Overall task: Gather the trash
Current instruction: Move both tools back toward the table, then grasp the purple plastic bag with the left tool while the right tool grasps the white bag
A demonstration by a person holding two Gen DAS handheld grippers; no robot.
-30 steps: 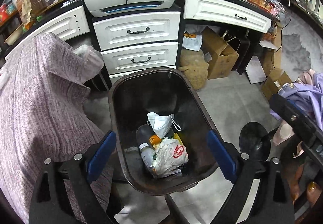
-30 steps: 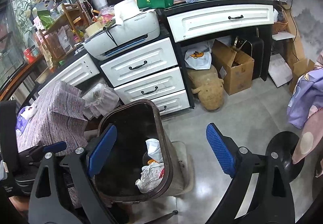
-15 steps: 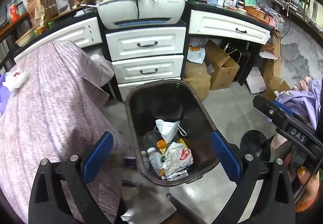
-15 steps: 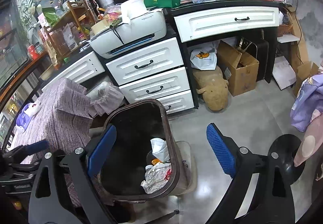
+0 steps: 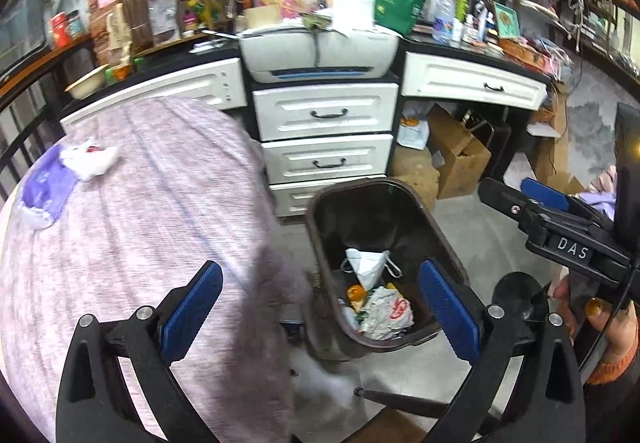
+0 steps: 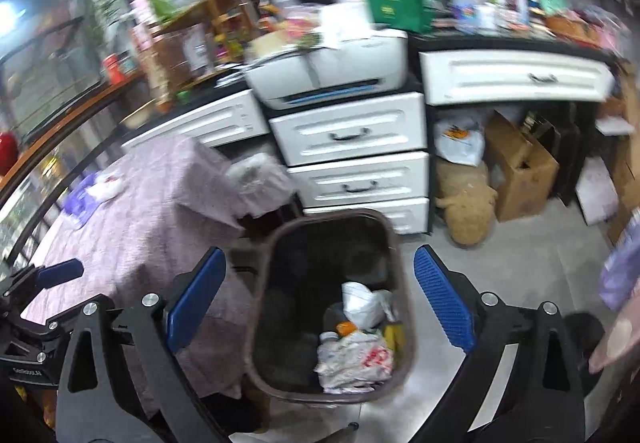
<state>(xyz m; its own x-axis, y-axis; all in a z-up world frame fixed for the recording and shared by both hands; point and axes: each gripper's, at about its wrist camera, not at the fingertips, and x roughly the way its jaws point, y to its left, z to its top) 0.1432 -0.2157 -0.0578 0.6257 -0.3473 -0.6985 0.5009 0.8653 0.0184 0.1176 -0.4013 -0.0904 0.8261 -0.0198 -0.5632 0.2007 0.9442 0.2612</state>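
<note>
Your left tongs (image 5: 320, 309) are spread wide and hold nothing, hanging over the edge of the table (image 5: 160, 243) with its mauve cloth, the dark brown bin (image 5: 434, 219) just beside it on the floor. Your right tongs (image 6: 320, 303) are likewise spread and empty, framing the bin (image 6: 260, 283) from above. Inside the bin lie a white face mask (image 5: 370, 263), a crumpled white plastic bag with red print (image 5: 390, 313), something small and orange (image 5: 356, 291) and a small bottle partly hidden beneath them. On the table's far left corner you have a crumpled white tissue (image 5: 90, 159) touching a purple packet (image 5: 48, 185), both well apart from the bin. Behind the bin stand white drawers (image 5: 326, 135) with a printer (image 5: 320, 51) on top.
</note>
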